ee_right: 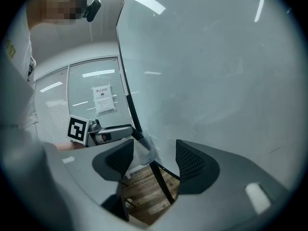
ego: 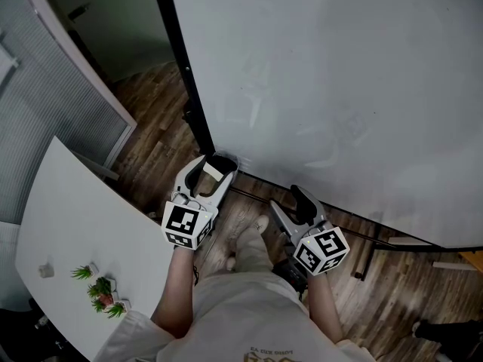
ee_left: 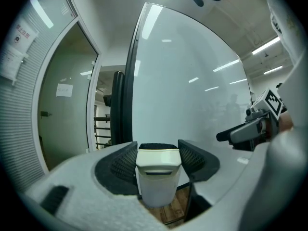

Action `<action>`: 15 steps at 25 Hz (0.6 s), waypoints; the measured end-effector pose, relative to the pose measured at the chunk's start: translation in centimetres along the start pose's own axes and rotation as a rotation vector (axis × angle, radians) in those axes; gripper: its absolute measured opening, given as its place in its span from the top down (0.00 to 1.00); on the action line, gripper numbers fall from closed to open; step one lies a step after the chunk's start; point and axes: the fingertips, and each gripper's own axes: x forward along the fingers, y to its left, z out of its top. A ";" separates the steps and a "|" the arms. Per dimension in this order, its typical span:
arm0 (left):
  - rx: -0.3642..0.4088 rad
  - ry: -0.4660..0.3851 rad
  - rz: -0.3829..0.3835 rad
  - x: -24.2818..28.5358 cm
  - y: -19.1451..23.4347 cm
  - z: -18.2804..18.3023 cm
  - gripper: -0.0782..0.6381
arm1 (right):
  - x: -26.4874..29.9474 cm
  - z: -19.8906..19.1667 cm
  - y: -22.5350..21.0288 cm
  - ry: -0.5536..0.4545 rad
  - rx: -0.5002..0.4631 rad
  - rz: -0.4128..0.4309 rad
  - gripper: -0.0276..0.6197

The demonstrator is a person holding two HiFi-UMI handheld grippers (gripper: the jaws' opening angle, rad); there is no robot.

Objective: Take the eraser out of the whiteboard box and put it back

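Clamping the eraser (ee_left: 158, 176), left gripper (ego: 216, 167) sits near the whiteboard (ego: 324, 81); right gripper (ee_right: 154, 159) jaws apart, empty.

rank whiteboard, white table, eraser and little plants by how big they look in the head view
1. whiteboard
2. white table
3. little plants and eraser: they look about alike, and the eraser sits partly hidden in the left gripper, so no ranking.

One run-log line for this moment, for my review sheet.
left gripper: jaws closed on eraser | right gripper: jaws apart, nothing between them | both facing whiteboard
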 end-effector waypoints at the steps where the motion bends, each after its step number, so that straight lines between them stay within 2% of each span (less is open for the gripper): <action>1: 0.001 0.002 -0.001 0.1 0.0 -0.1 0.52 | 0.0 0.0 0.0 0.000 0.000 0.000 0.53; 15: 0.007 0.046 0.003 1.2 0.3 -1.4 0.52 | 0.3 -0.4 -1.0 0.008 0.013 -0.008 0.54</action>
